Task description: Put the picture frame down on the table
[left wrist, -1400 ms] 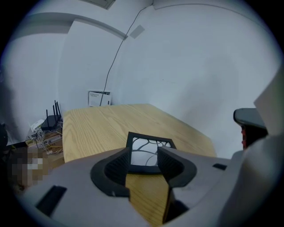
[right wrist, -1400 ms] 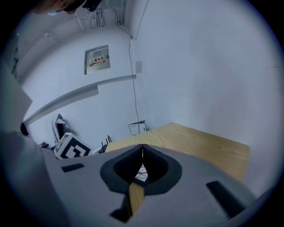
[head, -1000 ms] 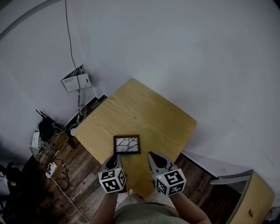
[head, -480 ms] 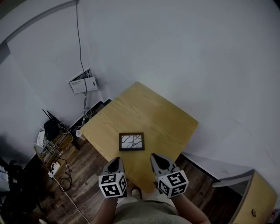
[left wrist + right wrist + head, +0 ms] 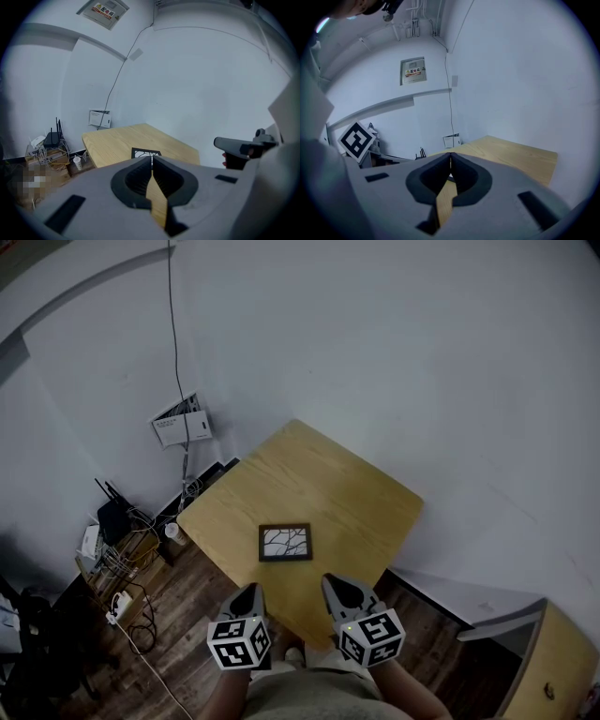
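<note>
Tongs come nearest: the left tongs and the right tongs hang side by side just off the near edge of the bench. Each pair is pressed together with nothing between its pads. Just beyond them the picture frame lies flat on the bench close to that edge, picture side up and apart from both tongs. By my reading the putting-down is done, and the next move calls only for keeping both hands clear of the frame. Squaring it up would mean spreading a pair before reaching in. Nothing else stands on the bench to get in the way. Off to the right is a wooden cabinet. Past the bench's left side, on the wooden floor, sit a cup, a wire basket and a router. Farther back, a small box hangs on the wall under a long cable.
</note>
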